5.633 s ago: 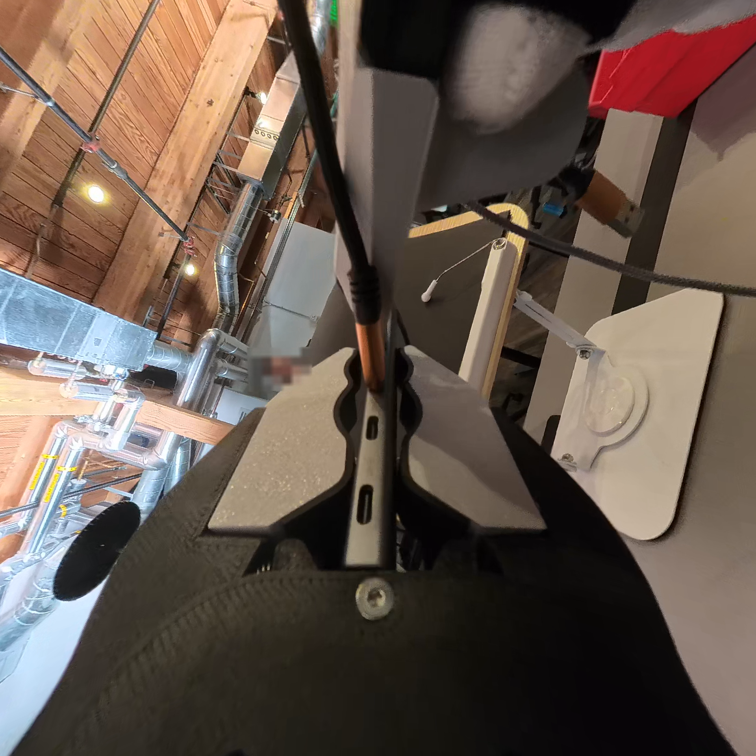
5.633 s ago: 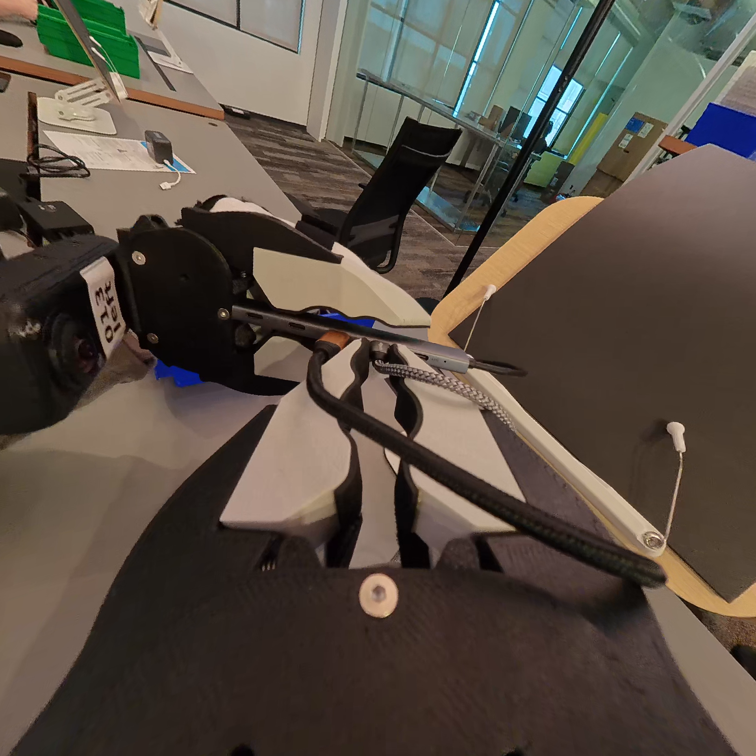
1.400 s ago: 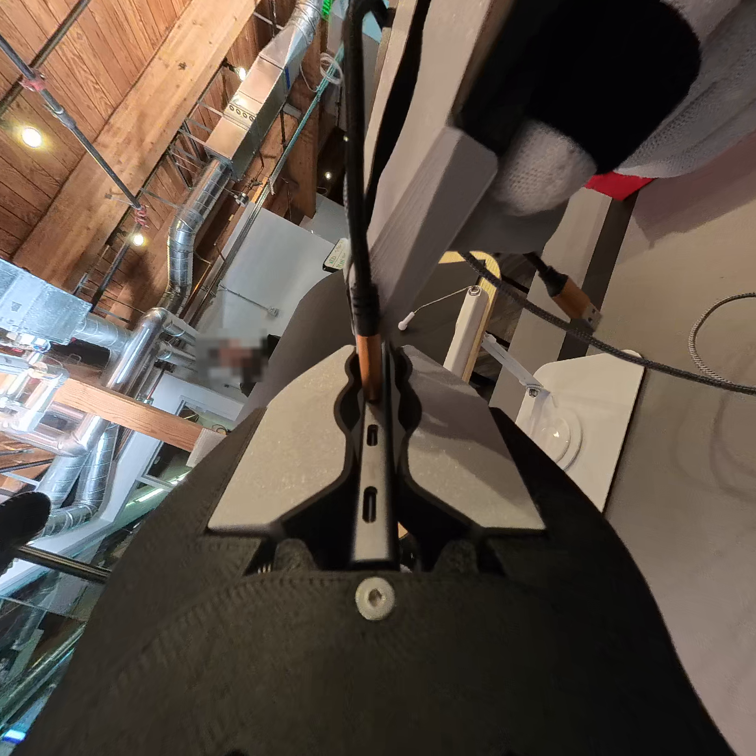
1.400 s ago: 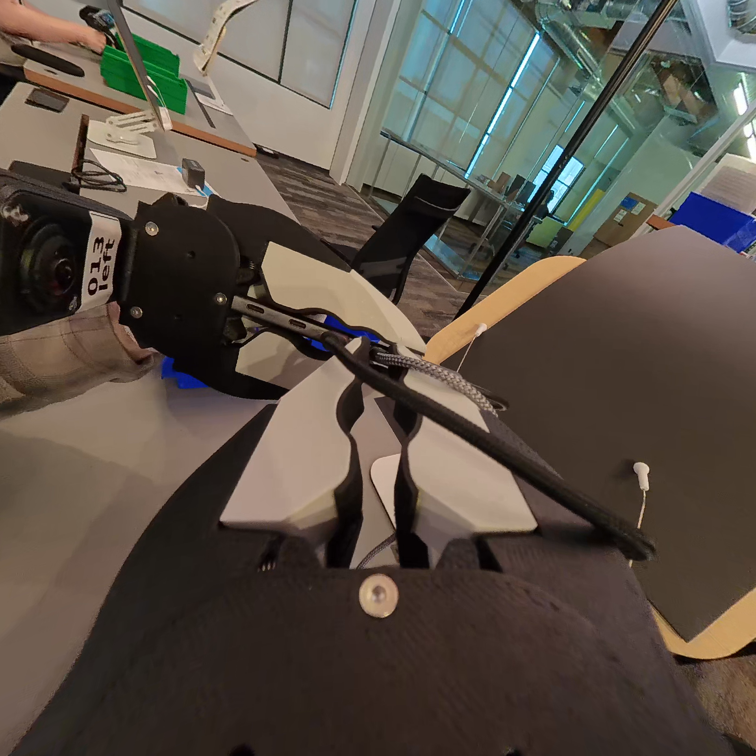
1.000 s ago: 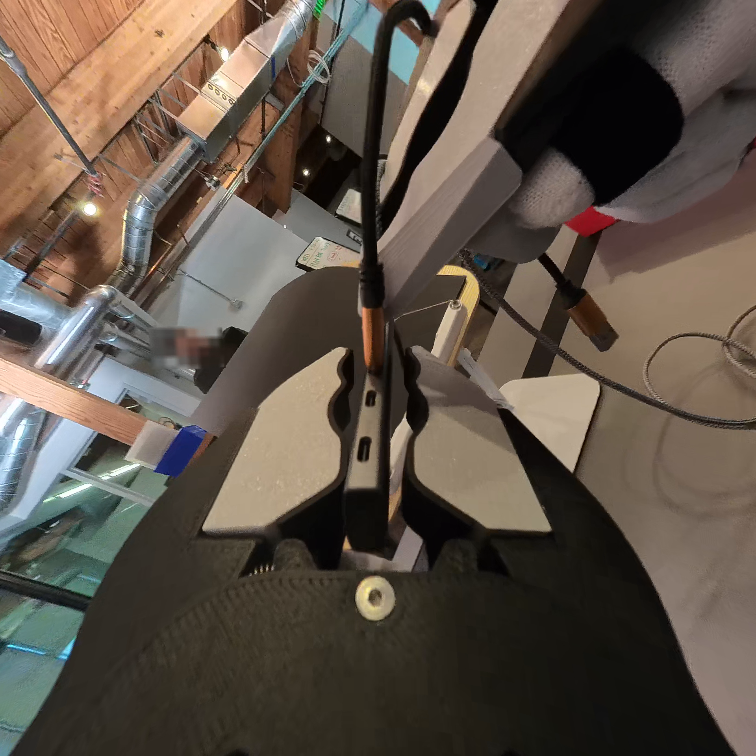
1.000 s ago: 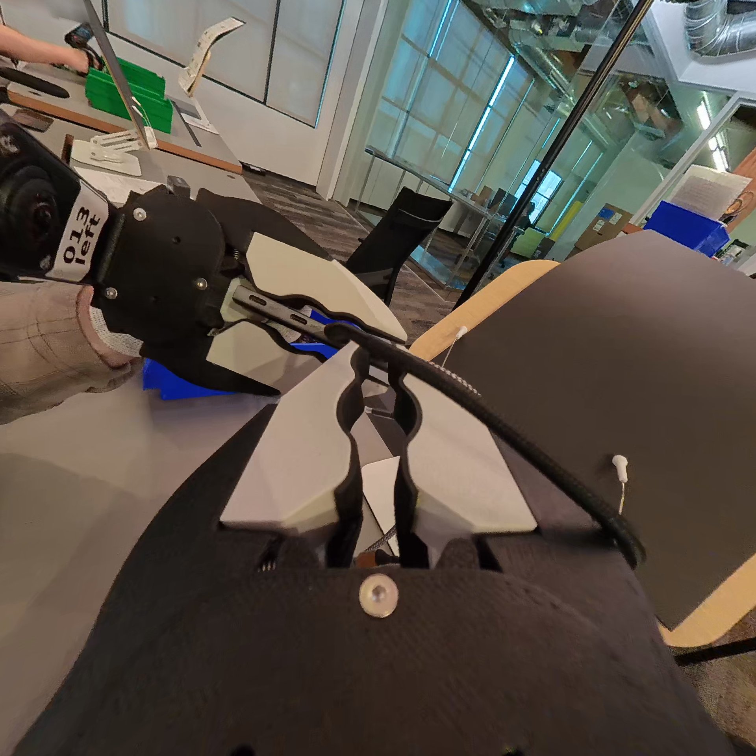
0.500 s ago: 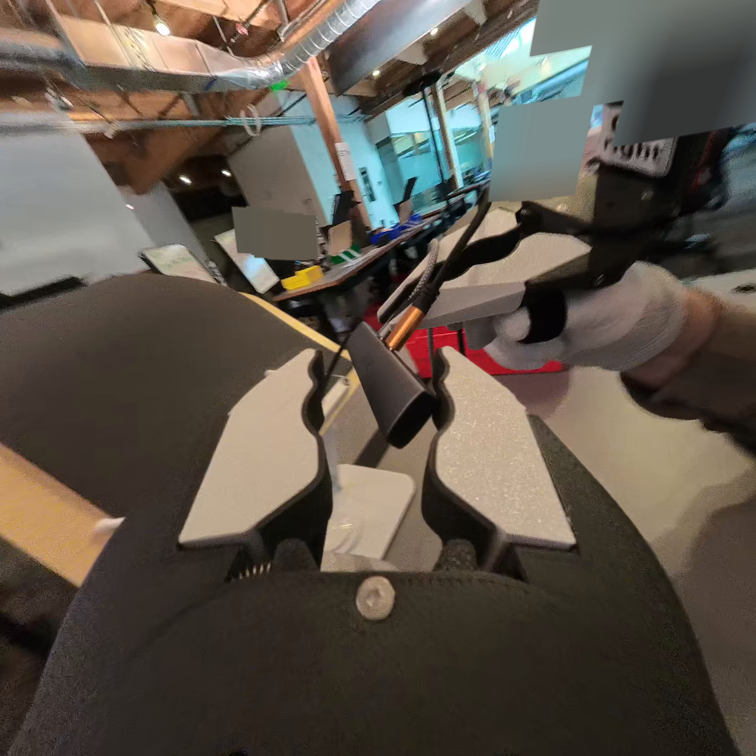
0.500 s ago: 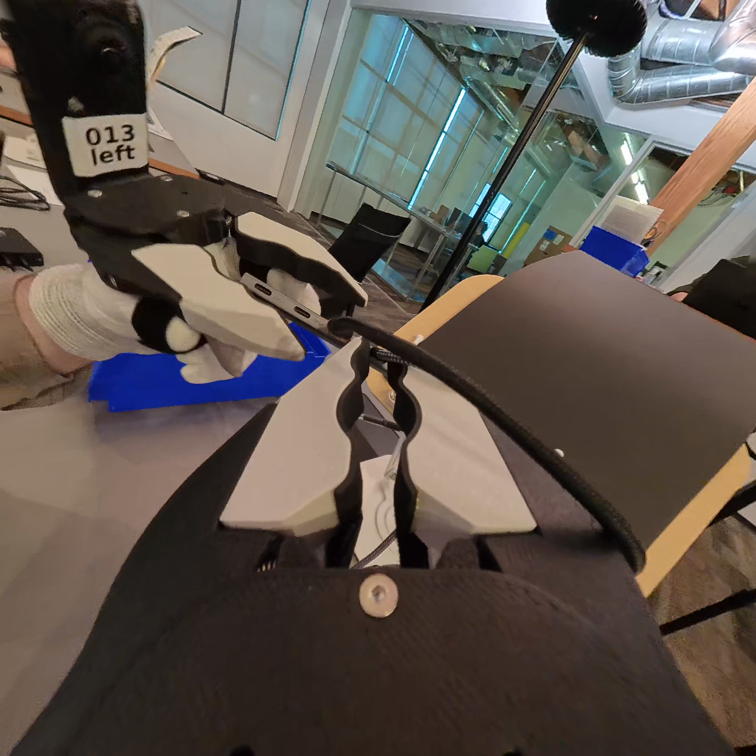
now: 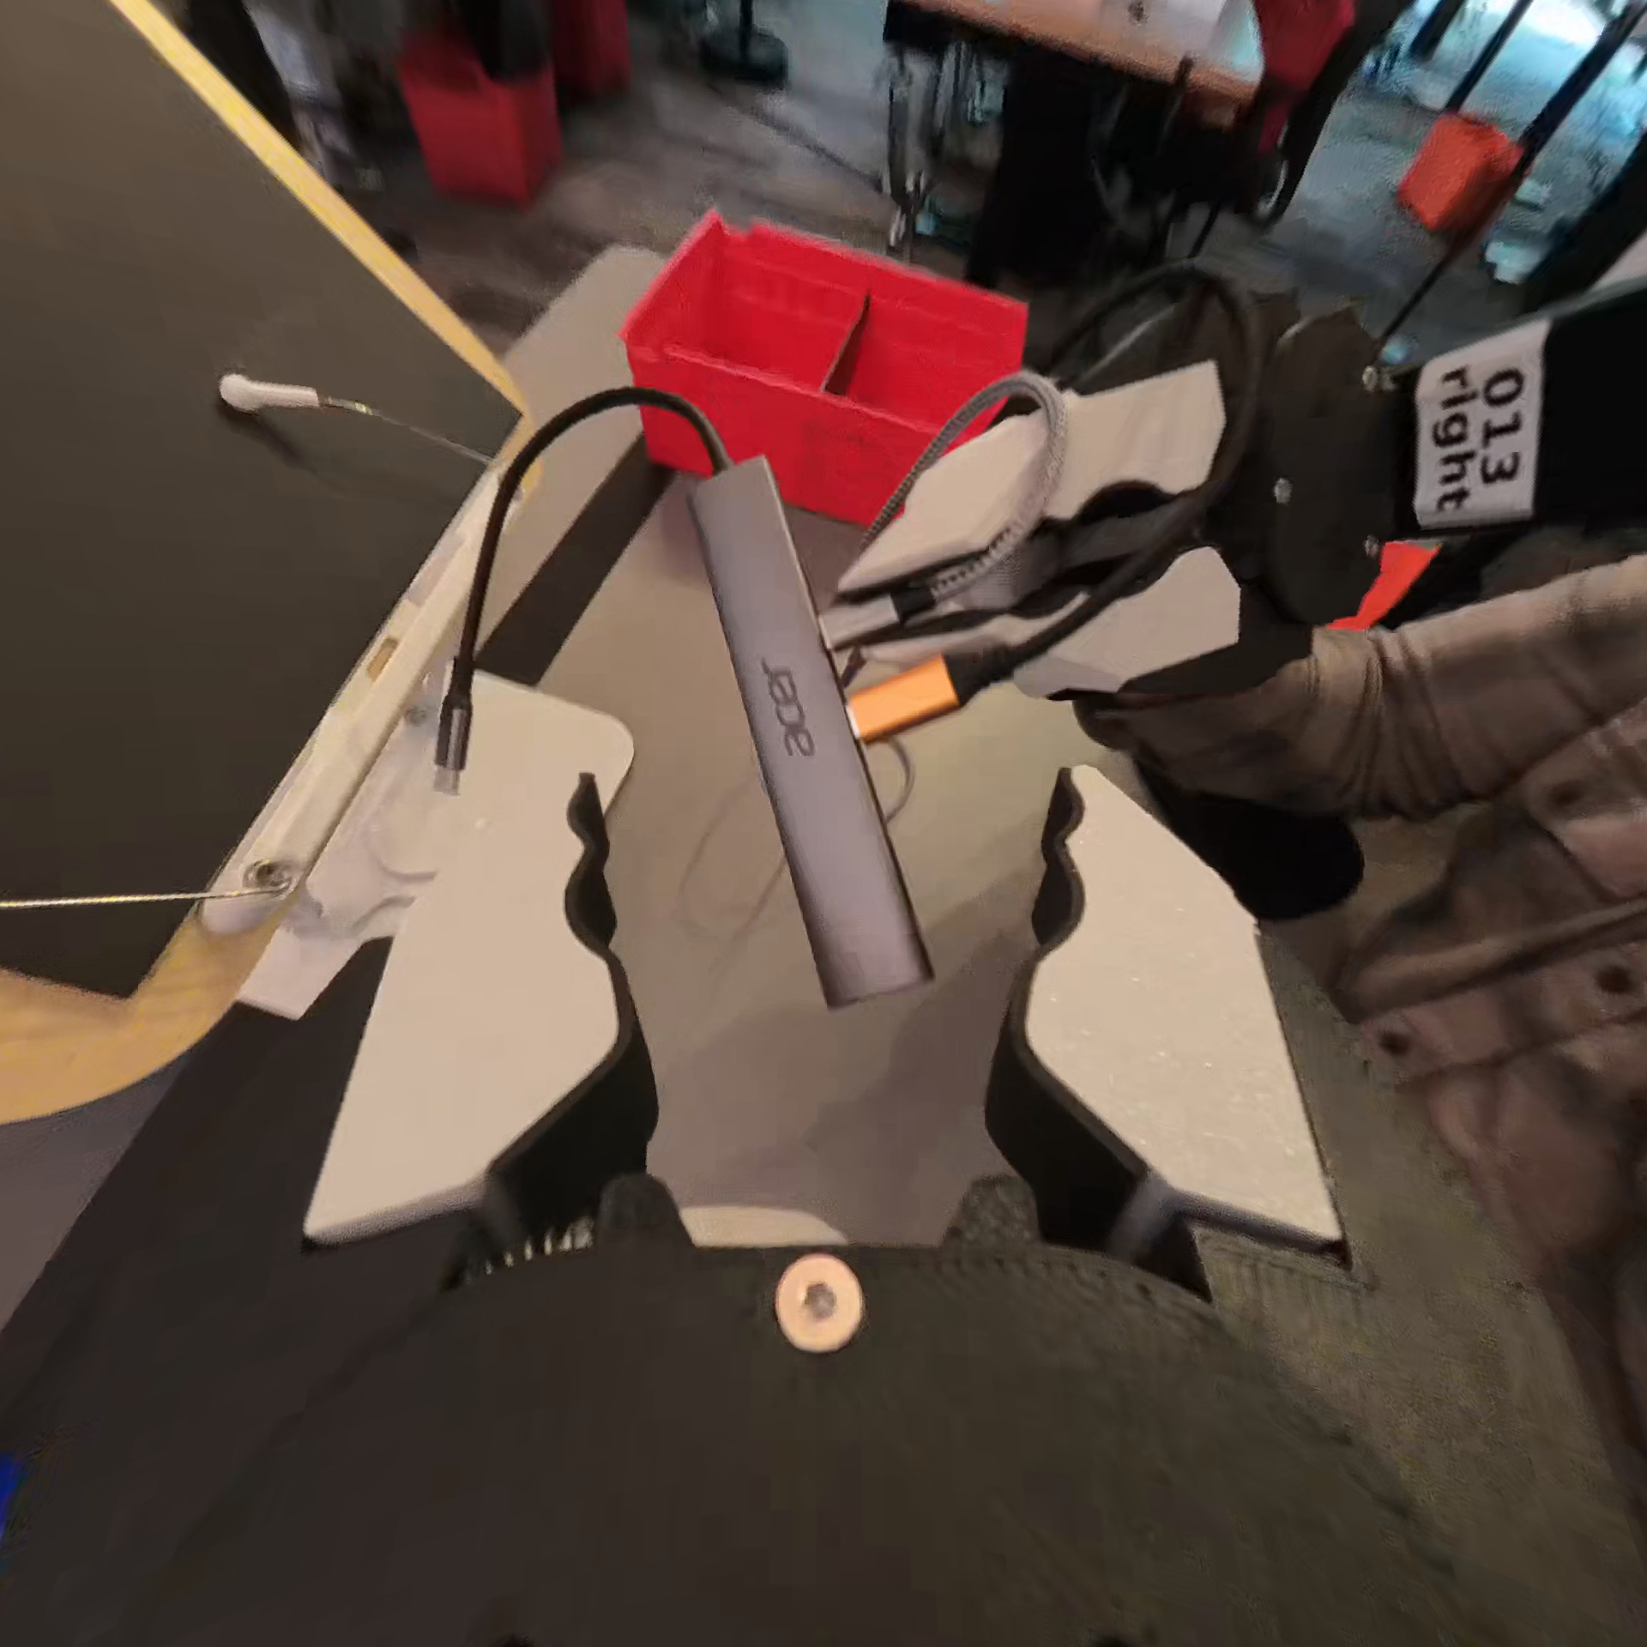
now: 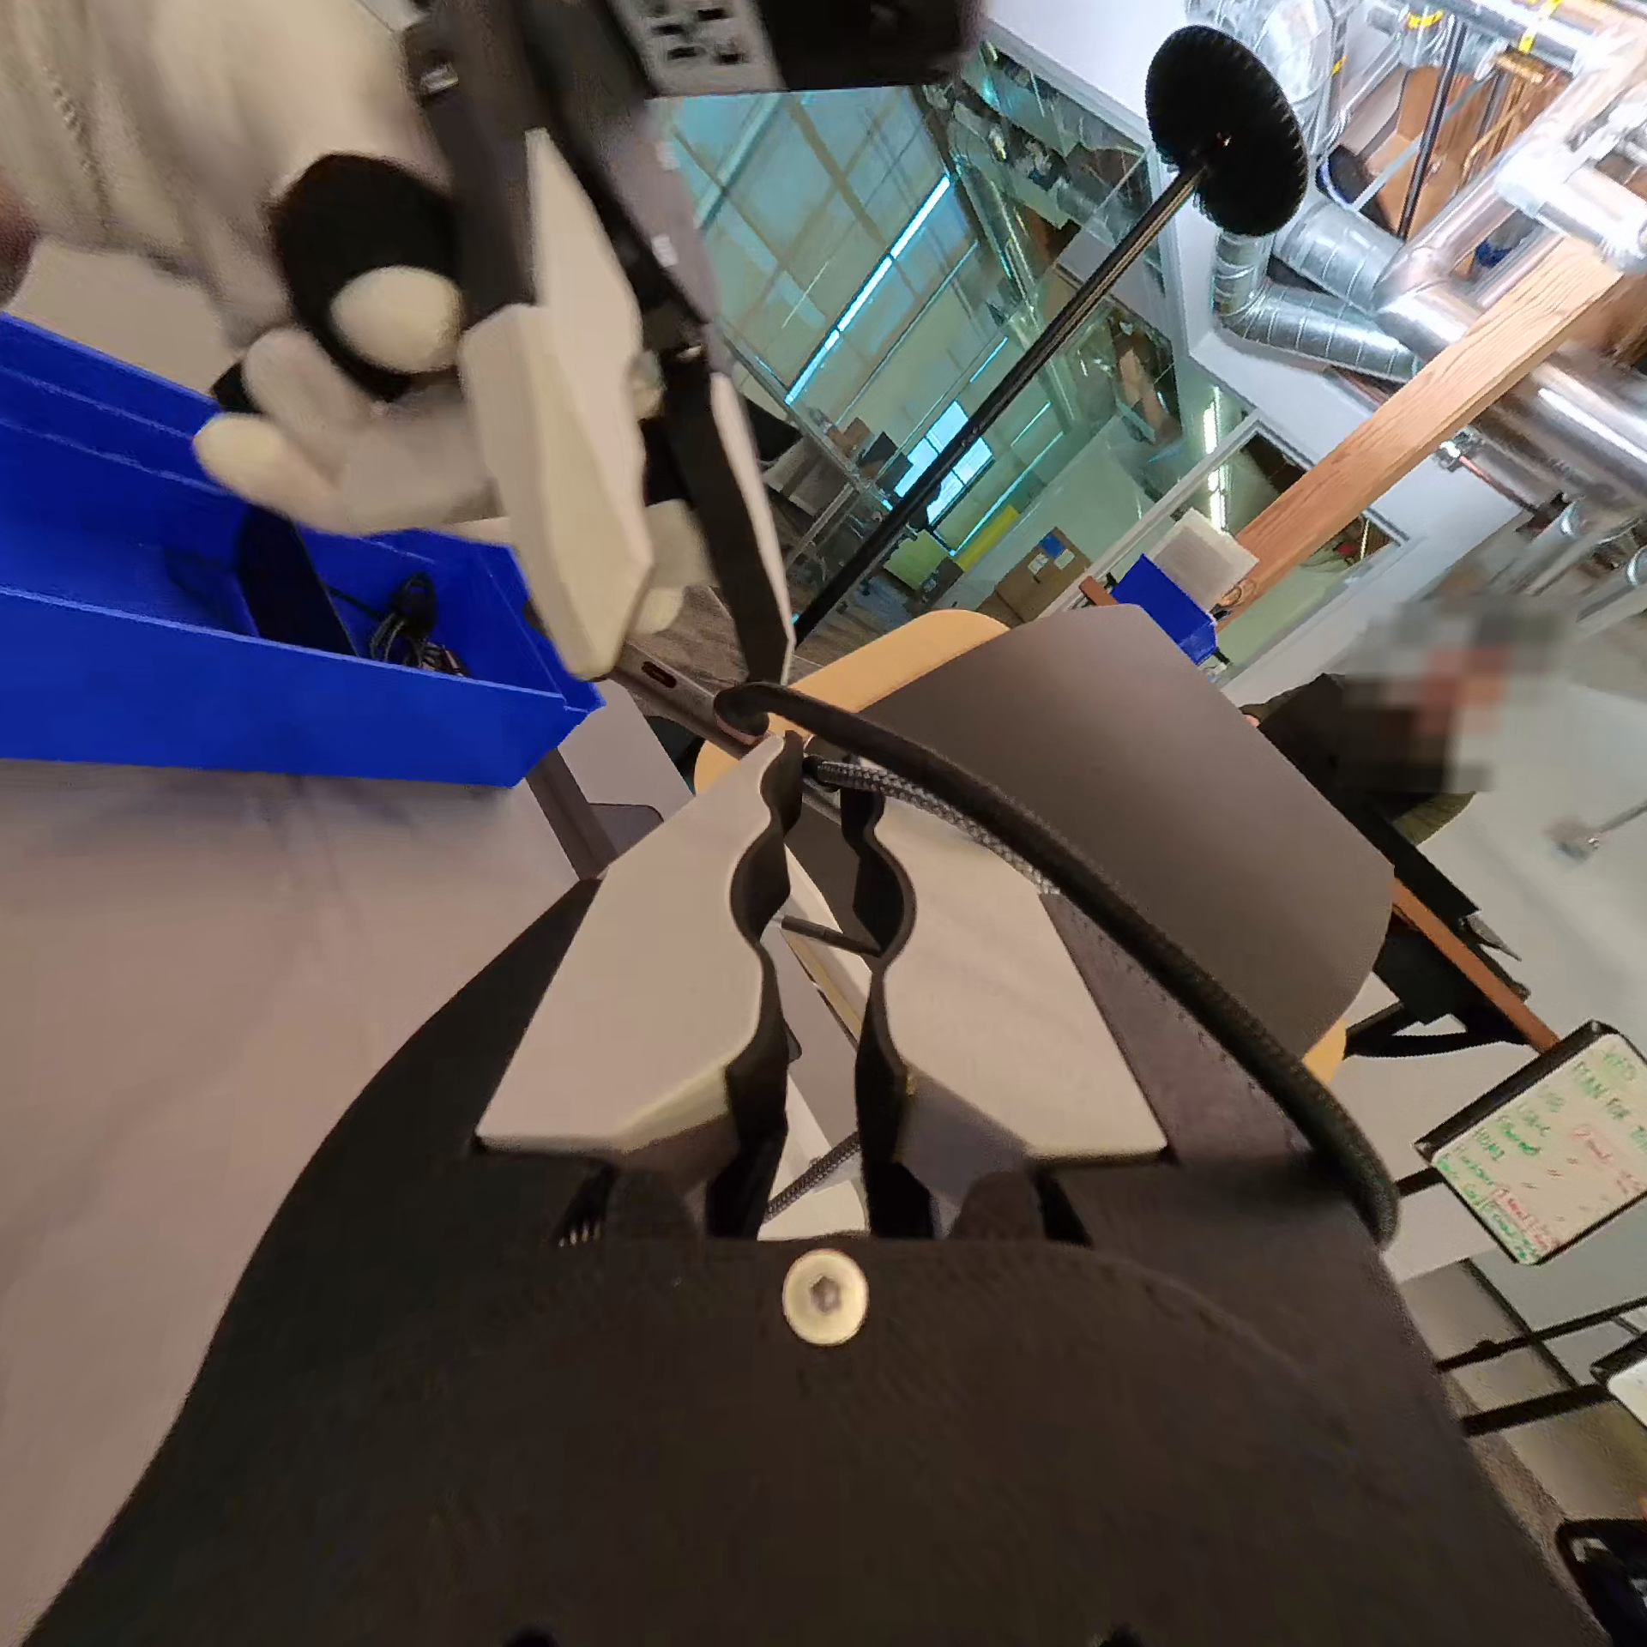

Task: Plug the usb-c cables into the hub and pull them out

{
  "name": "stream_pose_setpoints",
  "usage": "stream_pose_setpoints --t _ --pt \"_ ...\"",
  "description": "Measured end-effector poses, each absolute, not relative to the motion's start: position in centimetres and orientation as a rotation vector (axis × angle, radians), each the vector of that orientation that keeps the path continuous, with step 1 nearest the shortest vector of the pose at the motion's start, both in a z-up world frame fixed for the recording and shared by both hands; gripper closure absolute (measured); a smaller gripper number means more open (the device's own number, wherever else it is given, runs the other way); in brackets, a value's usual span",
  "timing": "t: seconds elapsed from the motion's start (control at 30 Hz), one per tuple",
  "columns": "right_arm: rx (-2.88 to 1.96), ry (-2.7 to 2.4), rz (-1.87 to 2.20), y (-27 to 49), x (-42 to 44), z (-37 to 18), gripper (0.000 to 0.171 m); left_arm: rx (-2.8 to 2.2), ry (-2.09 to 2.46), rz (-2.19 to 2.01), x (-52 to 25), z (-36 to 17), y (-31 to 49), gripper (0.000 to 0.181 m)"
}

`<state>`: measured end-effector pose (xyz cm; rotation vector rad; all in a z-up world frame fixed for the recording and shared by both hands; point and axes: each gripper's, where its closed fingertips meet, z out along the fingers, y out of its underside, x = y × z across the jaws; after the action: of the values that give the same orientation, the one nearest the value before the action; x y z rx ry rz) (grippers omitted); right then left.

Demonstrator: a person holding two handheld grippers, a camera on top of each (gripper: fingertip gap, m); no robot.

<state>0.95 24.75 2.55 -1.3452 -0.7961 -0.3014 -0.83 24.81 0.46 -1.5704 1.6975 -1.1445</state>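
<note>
Hanging in the air from two plugged-in cables, the grey hub (image 9: 807, 740) is free of the left gripper (image 9: 824, 878), whose fingers are spread wide on either side of it without touching.

The right gripper (image 9: 945, 615) is clenched on a grey braided cable (image 9: 998, 499), whose plug sits in the hub's side; a black cable with an orange plug (image 9: 909, 700) is seated in the port just beside it, under the lower finger. The hub's own short black lead (image 9: 499, 553) loops off its far end and dangles loose over a white base plate (image 9: 544, 740). A red bin (image 9: 829, 374) sits on the grey table (image 9: 686, 677) behind. In the right wrist view, the black cable (image 10: 1069, 882) arcs over the right finger (image 10: 989, 1007), and a blue bin (image 10: 249, 677) lies to the left under a gloved hand (image 10: 356, 446).
</note>
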Motion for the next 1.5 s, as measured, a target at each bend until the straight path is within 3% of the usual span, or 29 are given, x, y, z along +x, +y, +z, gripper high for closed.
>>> stream_pose_setpoints --t 0.33,0.53,0.6,0.9,1.07,1.33,1.5 --pt "-1.276 -0.793 -0.406 23.9 0.1 3.7 0.165 -1.899 2.086 -0.801 -1.7 -2.9 24.3 0.097" --pt "-1.251 -0.784 -0.458 23.8 0.3 4.1 0.165 -1.931 2.150 -0.848 -1.3 -3.6 23.6 0.137" --pt "-1.249 -0.782 -0.472 23.8 0.4 4.1 0.165 -1.902 2.197 -0.816 -1.1 -3.9 23.2 0.160" --pt "-1.279 -0.745 -0.475 24.6 1.5 3.8 0.165 -1.957 2.154 -0.702 -0.4 -4.0 24.5 0.160" --pt "-1.367 -0.678 -0.389 26.0 1.8 2.4 0.148 -2.000 2.084 -0.522 -0.6 -4.1 26.4 0.161" --pt "-1.404 -0.476 -0.143 26.9 1.7 1.8 0.161 -1.983 2.001 -0.174 -1.3 -4.8 29.1 0.161" --pt "-1.410 -0.427 -0.146 27.8 2.1 0.9 0.158 -2.012 2.009 -0.058 -1.7 -6.2 29.5 0.161"
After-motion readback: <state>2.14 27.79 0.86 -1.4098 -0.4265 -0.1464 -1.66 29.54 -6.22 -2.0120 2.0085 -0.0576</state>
